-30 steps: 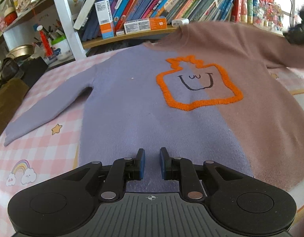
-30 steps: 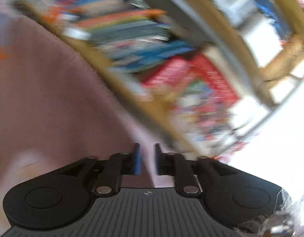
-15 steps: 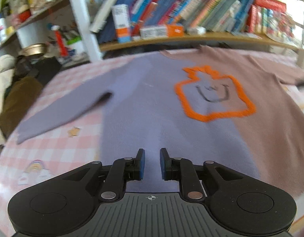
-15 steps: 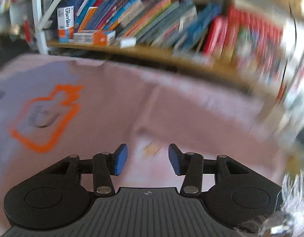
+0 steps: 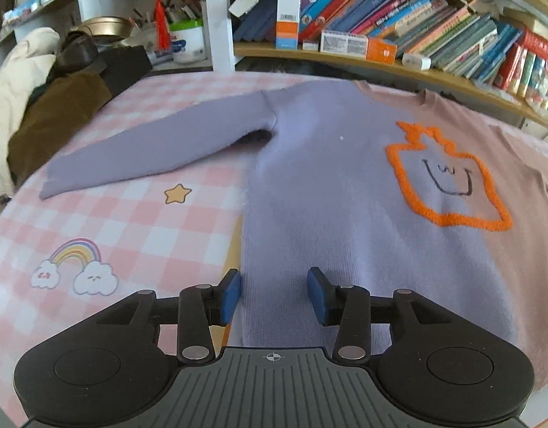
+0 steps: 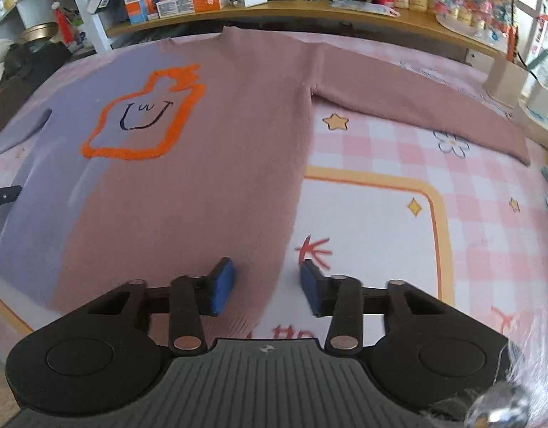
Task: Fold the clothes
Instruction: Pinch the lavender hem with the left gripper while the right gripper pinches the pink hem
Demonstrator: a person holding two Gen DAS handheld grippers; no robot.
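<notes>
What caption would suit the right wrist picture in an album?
Open right tongs poised over the lower side edge of a flat purple-and-pink sweater on a pink checked cloth.

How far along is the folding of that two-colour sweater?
Barely begun. Done: the sweater lies spread flat, both sleeves out to the sides. In hand: the left gripper and right gripper sit open at the bottom hem's two corners, holding nothing. Left: every fold, sleeves and body.
</notes>
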